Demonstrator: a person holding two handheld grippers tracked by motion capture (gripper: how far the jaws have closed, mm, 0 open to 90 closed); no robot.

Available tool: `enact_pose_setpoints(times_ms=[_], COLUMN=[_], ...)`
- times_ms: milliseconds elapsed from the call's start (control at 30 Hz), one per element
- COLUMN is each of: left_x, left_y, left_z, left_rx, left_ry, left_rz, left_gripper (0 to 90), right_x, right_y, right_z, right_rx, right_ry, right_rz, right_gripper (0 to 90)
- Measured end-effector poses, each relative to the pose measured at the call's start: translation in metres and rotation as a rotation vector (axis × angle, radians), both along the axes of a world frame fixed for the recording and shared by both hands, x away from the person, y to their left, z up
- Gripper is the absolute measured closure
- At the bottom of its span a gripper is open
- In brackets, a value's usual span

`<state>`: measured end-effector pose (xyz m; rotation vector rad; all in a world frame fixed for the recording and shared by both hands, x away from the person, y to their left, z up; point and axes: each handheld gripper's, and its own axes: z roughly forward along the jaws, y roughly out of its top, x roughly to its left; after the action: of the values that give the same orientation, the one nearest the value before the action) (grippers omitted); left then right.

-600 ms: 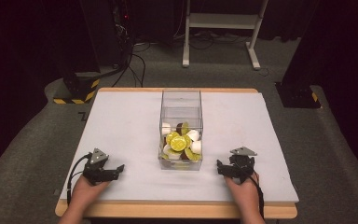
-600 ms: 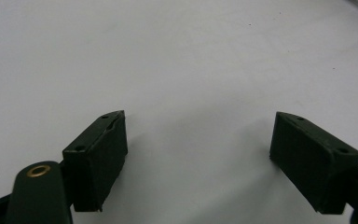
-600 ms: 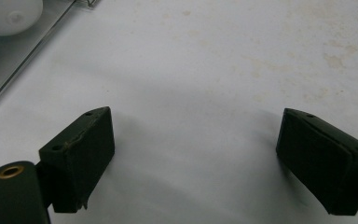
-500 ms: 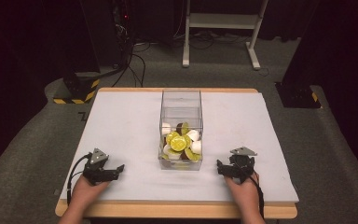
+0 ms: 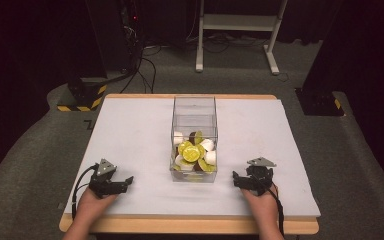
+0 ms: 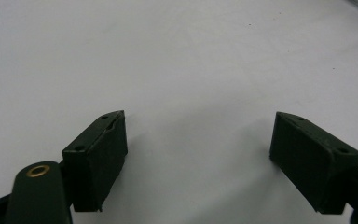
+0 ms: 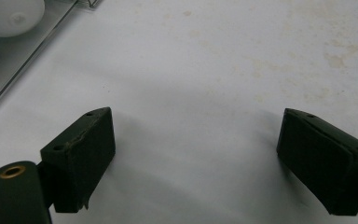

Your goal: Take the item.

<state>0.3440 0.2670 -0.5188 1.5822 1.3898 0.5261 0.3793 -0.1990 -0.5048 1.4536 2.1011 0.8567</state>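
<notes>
A clear plastic box stands in the middle of the white table; its near half holds several yellow-green, white and brown pieces. My left gripper rests on the table near the front left, jaws wide apart with bare table between them. My right gripper rests at the front right, close to the box's near right corner, also open and empty. In the right gripper view the box's wall and a white piece show at the upper left.
The table's wooden front edge runs just below my hands. Beyond the table's far edge lie cables, a white metal stand and yellow-black striped bases on the grey floor. Faint stains mark the tabletop.
</notes>
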Motion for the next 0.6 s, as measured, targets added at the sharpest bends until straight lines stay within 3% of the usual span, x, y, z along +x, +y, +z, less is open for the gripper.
enact_pose_setpoints(times_ms=[333,600], left_x=[0.0000,0.0000], left_y=[0.0000,0.0001], left_z=[0.0000,0.0001], left_rx=[0.001,0.001], left_ry=[0.000,0.001], left_rz=[0.000,-0.001], left_gripper=[19.0,19.0], right_x=[0.0002,-0.0036], right_y=[-0.0011,-0.0027], right_z=[0.0016,0.0067], right_rx=[0.001,-0.004], right_ry=[0.009,-0.018], right_rz=[0.007,0.019], right_gripper=[11.4,11.5])
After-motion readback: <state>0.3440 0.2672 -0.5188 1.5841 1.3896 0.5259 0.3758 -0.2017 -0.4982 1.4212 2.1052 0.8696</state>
